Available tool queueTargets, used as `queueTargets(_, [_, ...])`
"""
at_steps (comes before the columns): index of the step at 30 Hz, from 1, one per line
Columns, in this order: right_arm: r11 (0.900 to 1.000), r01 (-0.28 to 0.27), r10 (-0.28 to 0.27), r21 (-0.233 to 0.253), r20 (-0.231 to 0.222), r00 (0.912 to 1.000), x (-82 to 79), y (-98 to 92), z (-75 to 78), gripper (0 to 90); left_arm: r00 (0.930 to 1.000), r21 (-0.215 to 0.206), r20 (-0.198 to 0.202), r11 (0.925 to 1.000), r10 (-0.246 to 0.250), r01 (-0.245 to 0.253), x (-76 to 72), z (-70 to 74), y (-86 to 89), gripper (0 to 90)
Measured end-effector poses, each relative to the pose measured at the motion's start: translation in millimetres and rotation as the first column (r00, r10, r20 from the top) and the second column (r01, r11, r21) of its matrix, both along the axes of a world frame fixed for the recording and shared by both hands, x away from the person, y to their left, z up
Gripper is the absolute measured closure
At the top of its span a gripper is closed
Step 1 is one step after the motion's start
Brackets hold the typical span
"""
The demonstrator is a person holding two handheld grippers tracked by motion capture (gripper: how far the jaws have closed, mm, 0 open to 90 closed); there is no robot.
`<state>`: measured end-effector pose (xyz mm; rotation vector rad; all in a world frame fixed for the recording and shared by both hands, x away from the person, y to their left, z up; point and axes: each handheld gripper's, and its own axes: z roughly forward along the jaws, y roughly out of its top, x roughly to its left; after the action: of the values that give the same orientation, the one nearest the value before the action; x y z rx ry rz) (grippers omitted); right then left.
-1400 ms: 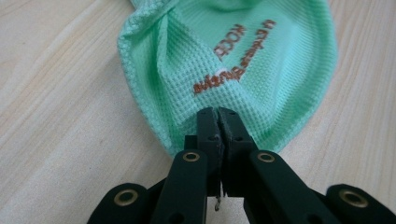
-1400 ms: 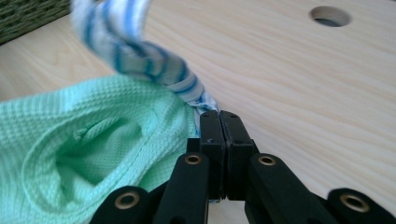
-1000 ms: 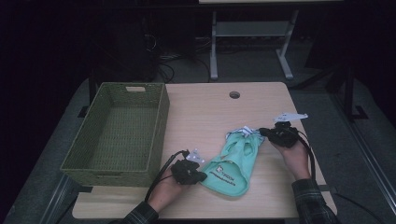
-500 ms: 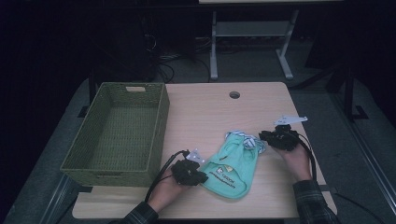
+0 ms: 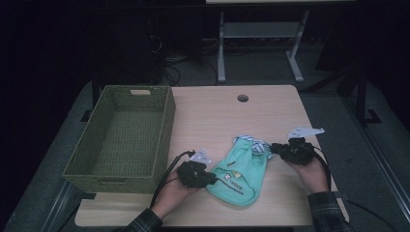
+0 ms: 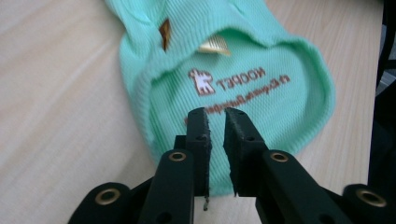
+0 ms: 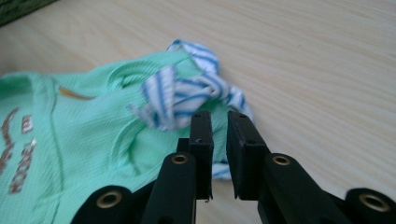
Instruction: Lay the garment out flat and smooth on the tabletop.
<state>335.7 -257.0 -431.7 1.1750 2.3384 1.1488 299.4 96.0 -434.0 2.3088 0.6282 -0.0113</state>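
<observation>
A small mint-green garment [image 5: 239, 176] with brown lettering lies flat near the table's front edge. Its blue-and-white striped trim [image 5: 251, 144] is bunched at the far end. My left gripper [image 5: 209, 180] sits at the garment's near left hem, jaws pinched together on the green cloth [image 6: 233, 70], with only a thin slit between them [image 6: 216, 114]. My right gripper [image 5: 273, 149] is at the striped end. Its jaws [image 7: 218, 116] are closed on the garment's edge just below the striped bunch [image 7: 187, 93], and the green body [image 7: 84, 135] spreads to its left.
A green woven basket [image 5: 164, 125], empty inside, stands on the left part of the wooden table [image 5: 217, 116]. A round cable hole [image 5: 242, 98] lies near the far edge. Dark floor, cables and a stand leg lie beyond the table.
My right gripper has drawn a little toward me and to the left, taking the striped end with it, so the garment lies shorter. The left gripper has stayed put.
</observation>
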Motion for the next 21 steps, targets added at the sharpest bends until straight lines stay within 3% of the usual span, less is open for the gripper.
queueTargets(6, [0.999, -0.04, 0.04, 0.037, -0.013, 0.9991, -14.8, 2.9, -0.6, 80.9, 0.9992, -0.018, 0.032, 0.9996, 0.024, -0.023, 17.8, 8.8, -6.0, 79.0])
queueTargets(12, [0.995, -0.093, 0.094, 0.031, -0.032, 0.9951, -33.6, 13.8, -7.3, 83.5, 0.9976, -0.023, 0.051, 0.9987, 0.047, -0.046, 40.5, 11.0, -14.6, 75.8])
queueTargets(17, [0.991, -0.129, 0.13, 0.025, -0.044, 0.9906, -44.2, 20.0, -13.3, 86.1, 0.9982, -0.029, 0.03, 0.9983, 0.052, -0.052, 58.6, 4.9, -27.8, 74.4])
queueTargets(21, [0.988, -0.15, 0.153, 0.036, -0.077, 0.9853, -50.4, 25.6, -17.6, 85.5, 0.9986, -0.003, 0.026, 0.9989, 0.046, -0.046, 65.9, -5.4, -36.6, 70.0])
